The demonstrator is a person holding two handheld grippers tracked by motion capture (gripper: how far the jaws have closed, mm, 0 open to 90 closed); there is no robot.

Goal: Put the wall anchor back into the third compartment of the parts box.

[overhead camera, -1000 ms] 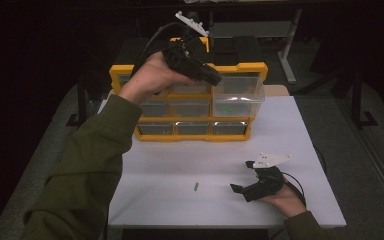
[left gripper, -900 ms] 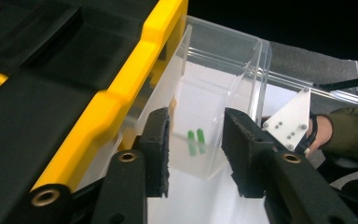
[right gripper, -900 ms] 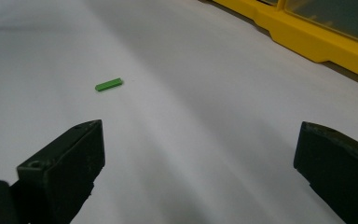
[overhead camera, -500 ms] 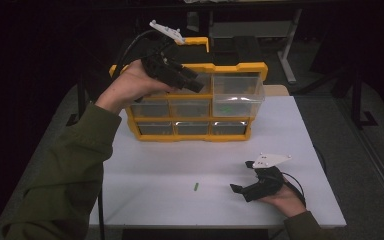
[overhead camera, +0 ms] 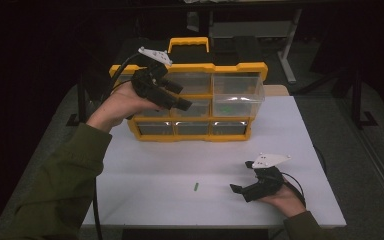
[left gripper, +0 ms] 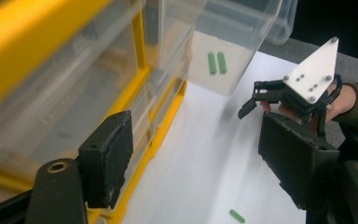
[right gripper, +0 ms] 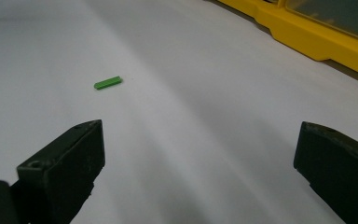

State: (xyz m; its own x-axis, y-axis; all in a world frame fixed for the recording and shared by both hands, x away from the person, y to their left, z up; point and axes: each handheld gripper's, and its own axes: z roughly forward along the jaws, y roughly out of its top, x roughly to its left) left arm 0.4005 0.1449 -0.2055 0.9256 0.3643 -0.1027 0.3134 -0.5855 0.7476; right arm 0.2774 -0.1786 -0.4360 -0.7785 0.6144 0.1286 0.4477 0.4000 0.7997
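A yellow organizer (overhead camera: 150,136) with clear drawers stands at the back of the white table (overhead camera: 145,165). Its upper right drawer (overhead camera: 237,95) is pulled out and holds two green pieces (left gripper: 216,63). My left gripper (overhead camera: 180,96) hovers in front of the left drawers, pointing right. Its jaws have just been opening and stand open with nothing between them (left gripper: 196,140). One green piece (overhead camera: 196,186) lies on the table near the front. To its right rests my right gripper (overhead camera: 241,176), open wide and empty (right gripper: 200,154), aimed toward that green piece (right gripper: 107,82).
The organizer's yellow base (right gripper: 307,37) runs along the right gripper view's upper right. A carry handle (overhead camera: 189,44) tops the organizer. The floor beyond the table is dark, with a desk frame (overhead camera: 260,30) behind.
My left hand has moved left and down from the organizer's top to in front of its left drawers, and its jaws have opened wider. The right hand has stayed put.
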